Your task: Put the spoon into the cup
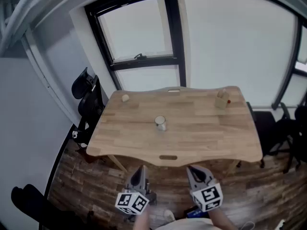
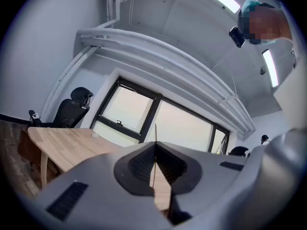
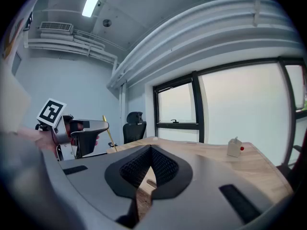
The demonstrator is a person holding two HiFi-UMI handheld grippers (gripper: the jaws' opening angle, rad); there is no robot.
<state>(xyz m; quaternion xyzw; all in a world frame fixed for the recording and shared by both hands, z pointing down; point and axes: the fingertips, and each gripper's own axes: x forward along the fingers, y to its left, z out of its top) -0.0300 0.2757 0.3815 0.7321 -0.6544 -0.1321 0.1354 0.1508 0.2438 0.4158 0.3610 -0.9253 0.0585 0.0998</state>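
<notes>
A small pale cup (image 1: 160,123) stands upright near the middle of the wooden table (image 1: 206,138). Both grippers hang short of the table's near edge, above the floor. My left gripper (image 1: 140,170) is shut on a thin golden spoon handle (image 2: 155,132), which sticks up out of the closed jaws (image 2: 155,146). In the right gripper view the same left gripper (image 3: 102,125) shows with the spoon (image 3: 110,136) slanting through its tips. The spoon's bowl is hidden. My right gripper (image 1: 193,169) (image 3: 150,150) is shut with nothing in it.
A small round thing (image 1: 125,98) lies at the table's far left. A pale wooden block with a red knob (image 1: 221,99) (image 3: 234,147) stands at the far right. A black office chair (image 1: 88,92) is left of the table, another (image 1: 283,123) to its right. Windows lie behind.
</notes>
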